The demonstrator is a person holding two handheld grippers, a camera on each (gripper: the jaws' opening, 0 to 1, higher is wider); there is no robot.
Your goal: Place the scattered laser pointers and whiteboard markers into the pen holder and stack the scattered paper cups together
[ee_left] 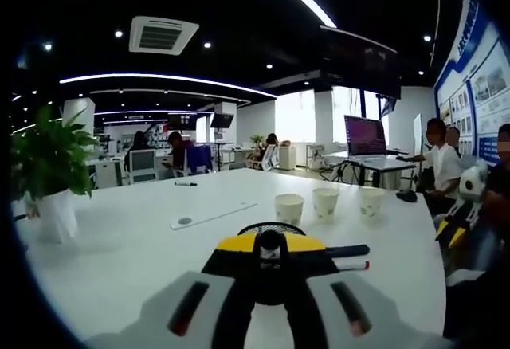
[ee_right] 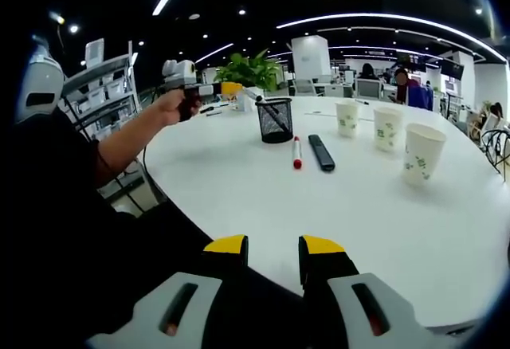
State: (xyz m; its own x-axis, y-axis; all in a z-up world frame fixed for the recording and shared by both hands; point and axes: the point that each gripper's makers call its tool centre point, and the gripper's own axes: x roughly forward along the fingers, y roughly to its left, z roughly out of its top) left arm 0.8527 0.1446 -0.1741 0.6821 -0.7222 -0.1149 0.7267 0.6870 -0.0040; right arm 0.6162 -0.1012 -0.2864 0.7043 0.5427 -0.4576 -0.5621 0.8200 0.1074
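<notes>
Two-handed, gathering pens: hovering right gripper (ee_right: 275, 247), parted and empty, over the desk's (ee_right: 358, 205) near edge; next needing to be closing on red marker (ee_right: 296, 152) or laser pointer (ee_right: 321, 152) mid-desk beside pen holder (ee_right: 275, 119); unable to tell left gripper's (ee_left: 271, 245) clench; leaving paper cups (ee_right: 388, 128) unstacked.

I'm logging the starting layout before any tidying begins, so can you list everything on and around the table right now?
Table: one, white, round, under everything.
Pen holder: one, black mesh, upright mid-table, one dark pen inside.
Marker: one, white with red cap, lying just right of the holder.
Laser pointer: one, black, lying beside the marker.
Paper cups: three, white with green print, upright, spaced in a row.
Potted plant: one, green in white pot, at the table's edge.
Flat white strip: one, lying mid-table.
Black pen: one, at the far edge.
Left gripper: yellow-tipped, jaws together, at the holder.
Right gripper: yellow-tipped, jaws apart, empty.
</notes>
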